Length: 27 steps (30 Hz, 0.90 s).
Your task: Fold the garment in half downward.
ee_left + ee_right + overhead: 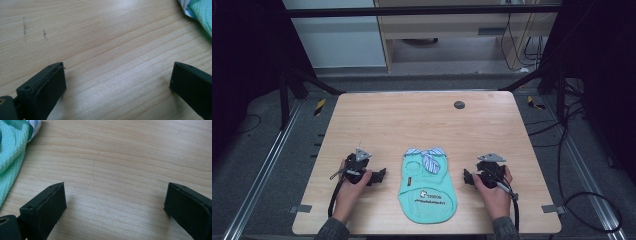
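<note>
Pale wooden counter (377, 125), small dark round disc (459, 104) near its far edge; beyond, light cabinet (462, 25), trailing cables (519, 45).

Small mint-green pet shirt (428, 186) lies flat on table, near front edge, approx. in the middle. Striped blue-white bow at its collar, far end; small logo w/ text near hem.

this looks like a lab. a wooden table (422, 120) stands inside a black metal frame (422, 10), on grey floor with metal rails (262, 170), and cables (522, 45) hang far right.
</note>
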Available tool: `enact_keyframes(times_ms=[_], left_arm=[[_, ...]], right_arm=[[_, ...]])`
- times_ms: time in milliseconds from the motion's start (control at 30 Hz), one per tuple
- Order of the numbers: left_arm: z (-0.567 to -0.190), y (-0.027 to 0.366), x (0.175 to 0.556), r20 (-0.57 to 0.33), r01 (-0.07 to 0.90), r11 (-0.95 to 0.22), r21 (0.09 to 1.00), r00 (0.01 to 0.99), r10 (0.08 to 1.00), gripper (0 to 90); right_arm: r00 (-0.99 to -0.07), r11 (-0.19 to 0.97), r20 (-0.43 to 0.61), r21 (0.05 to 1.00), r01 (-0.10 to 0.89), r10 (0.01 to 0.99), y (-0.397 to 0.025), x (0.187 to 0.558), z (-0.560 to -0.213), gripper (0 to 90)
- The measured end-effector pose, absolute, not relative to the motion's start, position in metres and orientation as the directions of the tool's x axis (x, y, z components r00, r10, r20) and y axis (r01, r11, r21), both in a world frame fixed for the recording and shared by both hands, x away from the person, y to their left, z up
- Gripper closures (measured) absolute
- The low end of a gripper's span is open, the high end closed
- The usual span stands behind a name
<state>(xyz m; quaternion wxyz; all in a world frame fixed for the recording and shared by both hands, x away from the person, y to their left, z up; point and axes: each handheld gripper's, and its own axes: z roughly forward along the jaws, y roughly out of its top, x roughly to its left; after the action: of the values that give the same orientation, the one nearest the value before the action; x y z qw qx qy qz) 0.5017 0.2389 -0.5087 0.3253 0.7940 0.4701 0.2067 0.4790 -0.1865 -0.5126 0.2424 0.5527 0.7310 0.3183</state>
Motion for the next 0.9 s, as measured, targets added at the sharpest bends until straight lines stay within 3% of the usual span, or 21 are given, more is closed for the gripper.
enact_keyframes(times_ms=[900], left_arm=[[-0.509, 0.239, 0.491, 0.02, 0.593, -0.374, 0.713, 0.517, 0.856, 0.2]], right_arm=[[-0.279, 0.192, -0.003, 0.734, 0.652, 0.96, -0.187, 0.475, -0.512, 4.5]])
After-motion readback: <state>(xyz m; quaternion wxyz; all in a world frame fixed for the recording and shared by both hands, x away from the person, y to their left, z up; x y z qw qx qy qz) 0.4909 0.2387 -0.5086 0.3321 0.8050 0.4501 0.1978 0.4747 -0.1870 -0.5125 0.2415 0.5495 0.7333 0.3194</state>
